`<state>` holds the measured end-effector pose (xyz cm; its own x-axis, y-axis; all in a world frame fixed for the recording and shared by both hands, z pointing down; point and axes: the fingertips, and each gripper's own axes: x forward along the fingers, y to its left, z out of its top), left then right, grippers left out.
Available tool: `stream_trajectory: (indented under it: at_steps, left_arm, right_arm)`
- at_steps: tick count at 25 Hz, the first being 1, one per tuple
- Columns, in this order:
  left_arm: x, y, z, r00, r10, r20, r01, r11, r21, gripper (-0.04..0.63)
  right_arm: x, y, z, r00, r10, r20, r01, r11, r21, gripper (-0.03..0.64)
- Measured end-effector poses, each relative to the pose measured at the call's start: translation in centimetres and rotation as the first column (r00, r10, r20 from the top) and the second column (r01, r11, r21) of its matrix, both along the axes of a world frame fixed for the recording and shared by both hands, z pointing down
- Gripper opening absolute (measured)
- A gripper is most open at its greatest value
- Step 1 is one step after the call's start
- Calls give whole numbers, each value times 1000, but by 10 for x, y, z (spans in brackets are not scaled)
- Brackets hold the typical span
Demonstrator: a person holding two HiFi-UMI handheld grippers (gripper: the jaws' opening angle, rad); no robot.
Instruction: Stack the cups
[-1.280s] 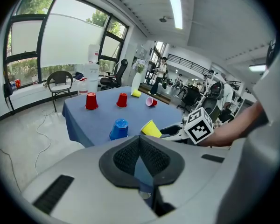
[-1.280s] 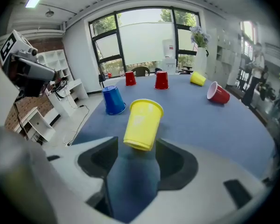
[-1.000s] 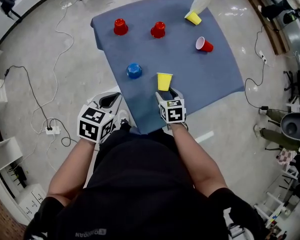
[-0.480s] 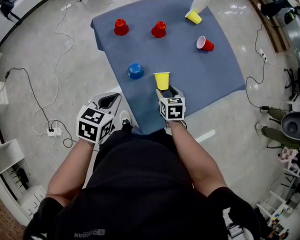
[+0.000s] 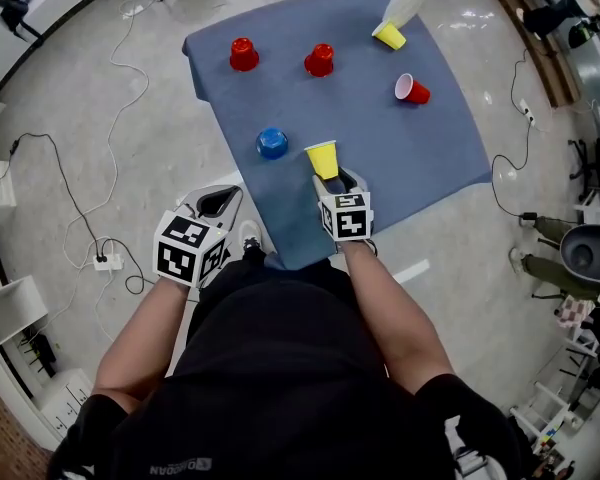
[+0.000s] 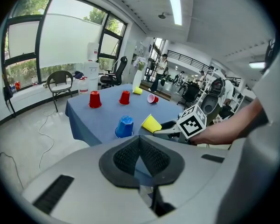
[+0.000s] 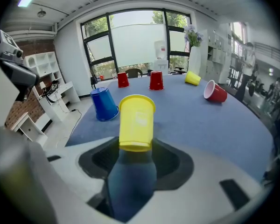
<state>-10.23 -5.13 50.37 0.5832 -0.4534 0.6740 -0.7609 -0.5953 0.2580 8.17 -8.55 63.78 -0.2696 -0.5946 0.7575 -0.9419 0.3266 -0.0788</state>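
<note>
My right gripper holds a yellow cup by its base, mouth pointing away and tilted; its jaws have just been closing on the cup. A blue cup stands upside down just left of it on the blue tablecloth. Farther back stand two upside-down red cups. Another yellow cup and a red cup lie on their sides. My left gripper hangs shut and empty off the table's near left corner.
A white vase with flowers stands at the table's far edge beside the lying yellow cup. Cables and a power strip lie on the floor to the left. White shelving stands at the far left.
The right gripper has edged slightly forward and left with the yellow cup, which now tilts a little more. The left gripper has not moved.
</note>
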Motion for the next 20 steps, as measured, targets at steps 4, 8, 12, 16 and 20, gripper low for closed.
stream_trajectory:
  at_steps: [4, 8, 12, 16, 20]
  left_arm:
    - [5, -3, -1, 1000, -3, -14, 3, 1000, 5, 3]
    - [10, -7, -2, 1000, -3, -28, 4, 1000, 9, 3]
    - [18, -10, -4, 999, 4, -45, -3, 1000, 16, 3]
    - [21, -11, -5, 998, 7, -60, -5, 1000, 22, 3]
    - [21, -13, -3, 998, 7, -69, -6, 1000, 22, 3]
  right_arm:
    - [3, -2, -14, 999, -40, -23, 40, 999, 18, 221]
    - [6, -4, -31, 995, -87, -50, 89, 996, 31, 222]
    - [11, -3, -41, 993, -105, -57, 106, 994, 13, 222]
    - [15, 16, -40, 984, -155, -84, 150, 987, -65, 222]
    - [24, 46, -35, 953, -264, -151, 235, 954, -185, 222]
